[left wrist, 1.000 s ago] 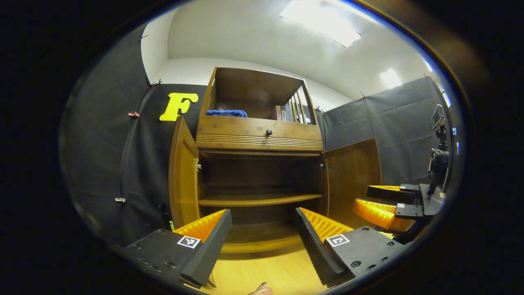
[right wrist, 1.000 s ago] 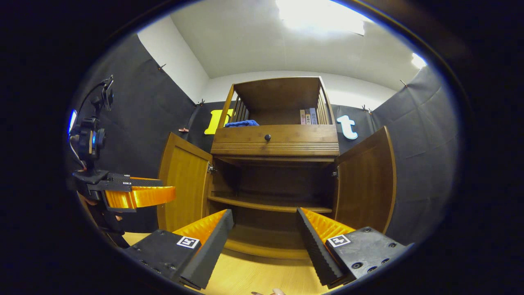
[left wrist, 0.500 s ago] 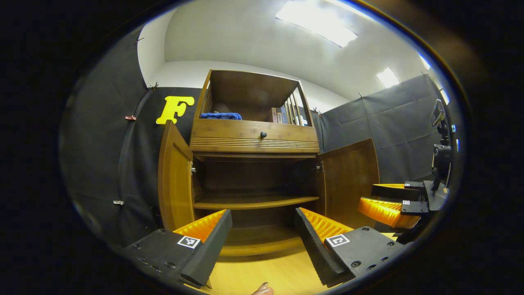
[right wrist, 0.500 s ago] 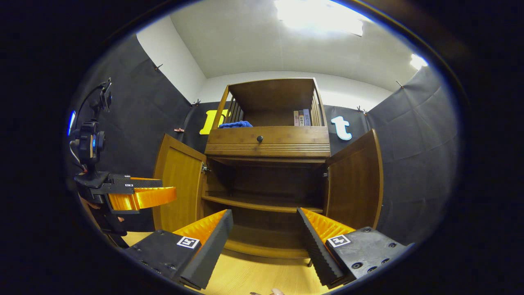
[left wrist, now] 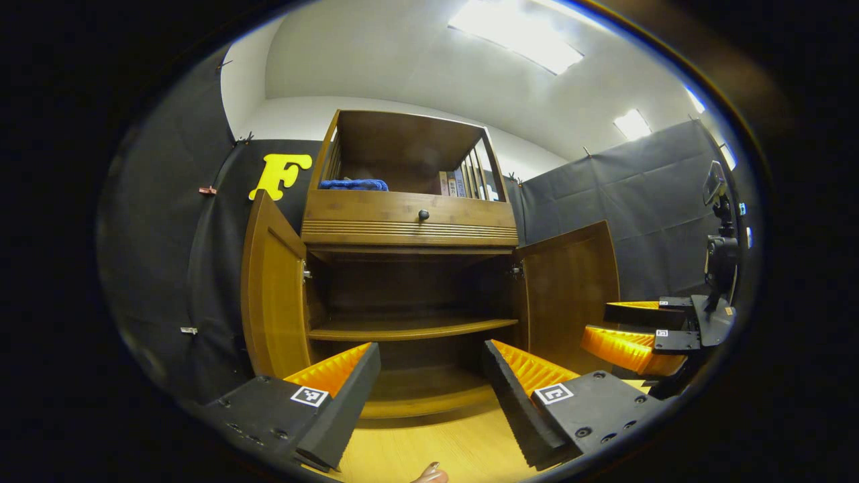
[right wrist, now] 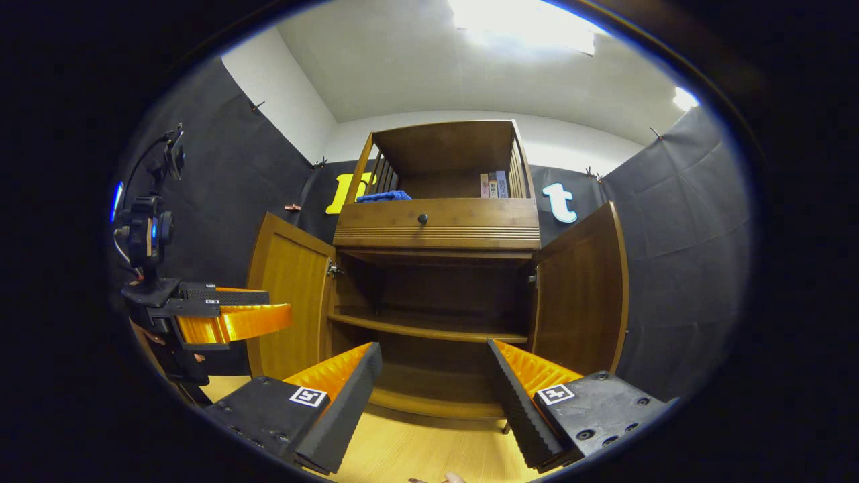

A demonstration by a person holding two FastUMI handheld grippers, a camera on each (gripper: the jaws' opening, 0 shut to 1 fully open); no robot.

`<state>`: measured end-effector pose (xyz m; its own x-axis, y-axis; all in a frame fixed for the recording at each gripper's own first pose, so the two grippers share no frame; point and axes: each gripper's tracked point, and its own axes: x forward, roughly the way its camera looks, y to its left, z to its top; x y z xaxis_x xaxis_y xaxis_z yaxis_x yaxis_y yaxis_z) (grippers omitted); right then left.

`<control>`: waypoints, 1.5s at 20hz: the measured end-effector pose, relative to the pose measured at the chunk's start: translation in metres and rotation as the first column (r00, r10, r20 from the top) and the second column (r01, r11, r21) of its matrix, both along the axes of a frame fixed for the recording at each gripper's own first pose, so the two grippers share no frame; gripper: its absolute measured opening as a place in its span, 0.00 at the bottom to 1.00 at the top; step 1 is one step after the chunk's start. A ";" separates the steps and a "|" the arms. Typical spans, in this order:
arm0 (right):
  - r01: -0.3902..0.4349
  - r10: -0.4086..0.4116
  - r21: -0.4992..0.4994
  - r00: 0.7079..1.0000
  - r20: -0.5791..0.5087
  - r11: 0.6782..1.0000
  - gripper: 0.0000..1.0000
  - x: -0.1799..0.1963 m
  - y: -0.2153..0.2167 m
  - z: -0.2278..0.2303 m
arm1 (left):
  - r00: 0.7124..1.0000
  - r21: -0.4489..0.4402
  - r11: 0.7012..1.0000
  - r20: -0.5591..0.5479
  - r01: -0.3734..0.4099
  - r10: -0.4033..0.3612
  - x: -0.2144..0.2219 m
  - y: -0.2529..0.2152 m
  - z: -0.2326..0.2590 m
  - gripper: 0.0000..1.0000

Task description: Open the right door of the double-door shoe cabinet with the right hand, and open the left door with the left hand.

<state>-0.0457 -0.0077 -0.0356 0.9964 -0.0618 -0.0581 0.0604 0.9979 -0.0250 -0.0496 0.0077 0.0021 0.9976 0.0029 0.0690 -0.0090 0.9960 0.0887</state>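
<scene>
Right gripper view shows the shoe cabinet with right door and left door swung wide, so both tongs, right and left, hang apart, holding nothing, likely because the opening looks done.

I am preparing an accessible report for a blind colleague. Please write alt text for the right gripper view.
A wooden shoe cabinet stands with both lower doors swung open: left door, right door, showing a bare inner shelf. The right tongs are open in front of it, holding nothing. The left tongs show at the left, beside the left door.
</scene>
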 end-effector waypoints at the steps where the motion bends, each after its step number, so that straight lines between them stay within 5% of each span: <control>1: -0.003 0.003 -0.003 1.000 0.001 1.000 0.97 0.000 0.001 0.001 | 1.000 0.000 1.000 -0.001 0.000 0.000 0.001 0.000 0.000 0.95; 30: -0.067 0.067 0.003 0.998 0.000 0.998 0.97 0.011 0.009 -0.002 | 1.000 -0.009 1.000 0.006 -0.020 0.020 0.009 0.014 -0.005 0.96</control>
